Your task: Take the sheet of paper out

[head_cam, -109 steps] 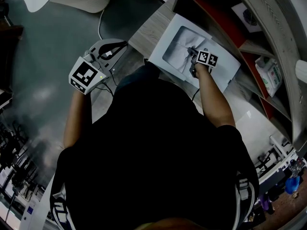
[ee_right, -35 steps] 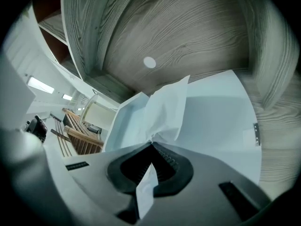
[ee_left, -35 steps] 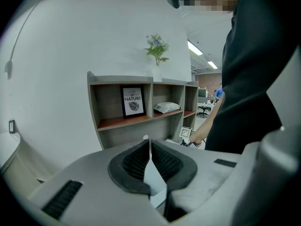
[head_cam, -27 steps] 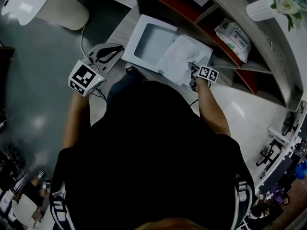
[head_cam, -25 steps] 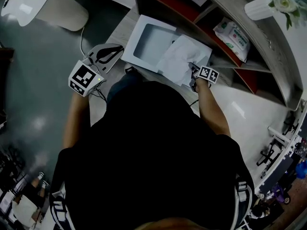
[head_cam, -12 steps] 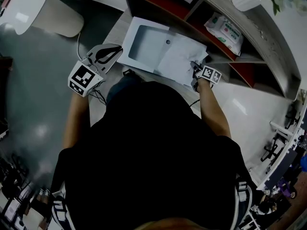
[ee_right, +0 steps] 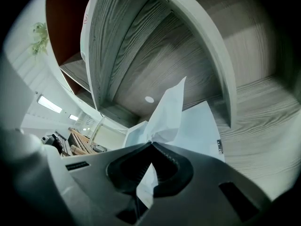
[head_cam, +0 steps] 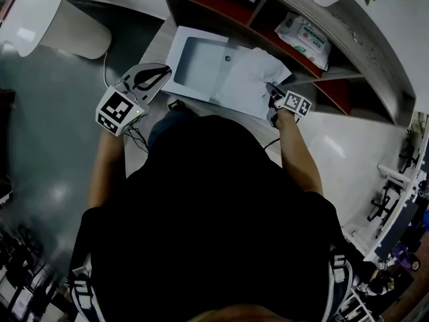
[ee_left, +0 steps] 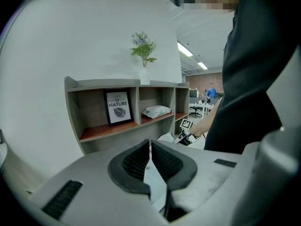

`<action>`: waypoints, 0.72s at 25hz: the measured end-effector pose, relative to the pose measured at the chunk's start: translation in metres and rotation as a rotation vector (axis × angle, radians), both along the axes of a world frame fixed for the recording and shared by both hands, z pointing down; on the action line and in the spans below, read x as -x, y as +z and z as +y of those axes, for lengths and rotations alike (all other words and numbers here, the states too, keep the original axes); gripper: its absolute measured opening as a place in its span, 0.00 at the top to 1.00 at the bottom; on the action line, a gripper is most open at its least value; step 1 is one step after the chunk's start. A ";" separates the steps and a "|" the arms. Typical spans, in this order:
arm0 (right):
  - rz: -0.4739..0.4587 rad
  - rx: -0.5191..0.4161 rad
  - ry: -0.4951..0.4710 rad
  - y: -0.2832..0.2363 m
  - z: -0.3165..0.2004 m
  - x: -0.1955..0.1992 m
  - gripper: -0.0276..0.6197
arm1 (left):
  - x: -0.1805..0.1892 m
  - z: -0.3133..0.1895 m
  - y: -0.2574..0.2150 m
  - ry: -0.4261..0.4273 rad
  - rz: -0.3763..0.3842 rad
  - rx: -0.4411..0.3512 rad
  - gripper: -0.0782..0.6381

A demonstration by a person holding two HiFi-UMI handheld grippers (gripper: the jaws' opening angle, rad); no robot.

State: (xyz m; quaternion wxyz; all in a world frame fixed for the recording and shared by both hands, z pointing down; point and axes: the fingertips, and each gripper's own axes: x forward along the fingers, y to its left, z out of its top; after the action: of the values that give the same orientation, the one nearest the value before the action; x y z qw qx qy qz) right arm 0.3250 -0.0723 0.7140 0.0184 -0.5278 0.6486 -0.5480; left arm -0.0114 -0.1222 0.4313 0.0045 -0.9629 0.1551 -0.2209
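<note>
A white sheet of paper (head_cam: 251, 79) hangs crumpled over the right part of a flat white box (head_cam: 181, 42), and its recess shows bare. My right gripper (head_cam: 271, 94) is shut on the sheet's near corner. In the right gripper view the sheet (ee_right: 169, 112) rises from between the closed pads of the right gripper (ee_right: 151, 144), above the box (ee_right: 204, 131). My left gripper (head_cam: 149, 78) hovers just left of the box with its jaws together and nothing in them. The left gripper view shows the left gripper (ee_left: 150, 144) shut, and the right gripper (ee_left: 183, 136) beyond it.
The box lies on a light wooden table (head_cam: 155, 45) against a shelf unit (head_cam: 268, 19). The shelves hold a pack of wipes (head_cam: 305, 33) and a framed print (ee_left: 119, 107), and a vase with a plant (ee_left: 143, 60) stands on top. A white seat (head_cam: 47, 19) is at the far left.
The sheet lay crumpled in the box's recess earlier. It is now lifted out to the right in my right gripper. The left gripper has barely moved.
</note>
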 end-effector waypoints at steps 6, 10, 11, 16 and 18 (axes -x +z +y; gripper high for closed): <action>-0.041 -0.054 0.010 -0.026 -0.001 0.004 0.93 | -0.002 0.004 -0.001 -0.002 0.006 0.002 0.85; -0.061 -0.090 0.009 -0.041 -0.003 0.009 0.93 | -0.003 0.009 0.004 0.006 0.001 0.006 0.85; -0.064 -0.096 0.008 -0.044 -0.004 0.010 0.93 | -0.004 0.010 0.003 0.009 0.002 0.004 0.85; -0.083 -0.122 0.013 -0.056 -0.005 0.012 0.93 | -0.006 0.011 0.003 0.013 -0.001 -0.001 0.85; -0.090 -0.135 0.014 -0.063 -0.004 0.013 0.93 | -0.006 0.012 0.003 0.013 -0.008 -0.001 0.85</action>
State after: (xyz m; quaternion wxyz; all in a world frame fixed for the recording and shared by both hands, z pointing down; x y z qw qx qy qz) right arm 0.3118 -0.0764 0.6506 0.0870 -0.5048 0.6788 -0.5263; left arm -0.0057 -0.1101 0.4344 0.0070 -0.9630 0.1488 -0.2245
